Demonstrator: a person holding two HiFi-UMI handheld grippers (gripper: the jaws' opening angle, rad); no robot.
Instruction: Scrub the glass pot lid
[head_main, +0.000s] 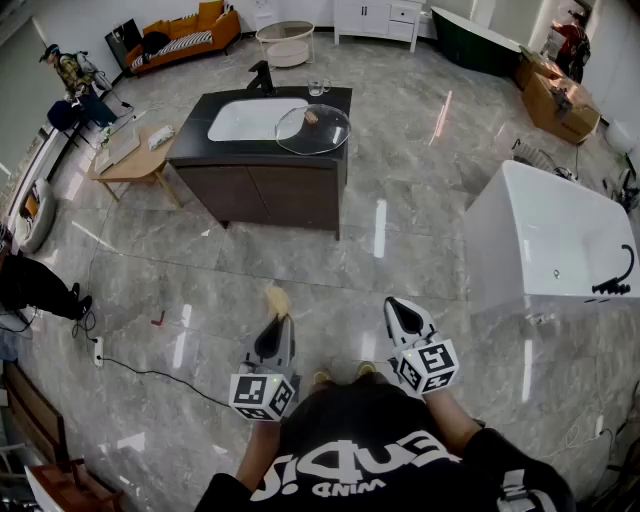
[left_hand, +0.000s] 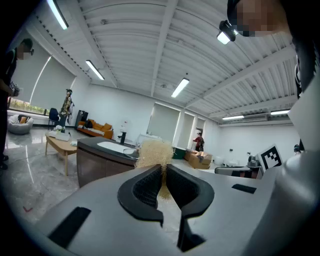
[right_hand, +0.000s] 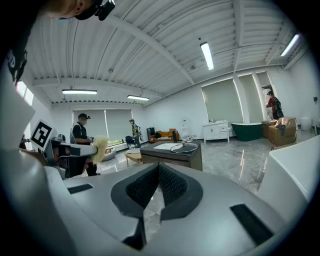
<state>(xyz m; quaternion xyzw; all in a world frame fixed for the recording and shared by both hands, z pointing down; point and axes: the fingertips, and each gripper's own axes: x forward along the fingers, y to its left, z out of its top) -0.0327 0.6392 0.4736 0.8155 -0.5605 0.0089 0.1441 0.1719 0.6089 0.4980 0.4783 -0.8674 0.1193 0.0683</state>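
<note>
The scrubbing is judged not yet begun. The glass pot lid (head_main: 313, 129) is seen lying flat, knob upward, on the far desk (head_main: 262, 190), a dark cabinet with a white sink basin (head_main: 248, 118) set into its top. The lid rests on the right part of that top, and its left rim overlaps the basin's right edge. A wide stretch of grey marble floor (head_main: 330, 270) is seen between the desk and the person. The person's two tools are held out near the bottom of the head view, well apart from the lid. Nearly everything therefore appears to be left to do: the desk is to be approached, the lid steadied, and the glass worked over. The left tongs (head_main: 279, 322) are clamped on a pale, straw-coloured fibrous scrubber (head_main: 277, 298). Its tuft stands out beyond the tips, while a thin part is pinched between the ribbed pads. The right tongs (head_main: 398, 310) are pressed together with nothing between them, and nothing is touched by them. Both tools are pointed roughly level toward the far desk.
</note>
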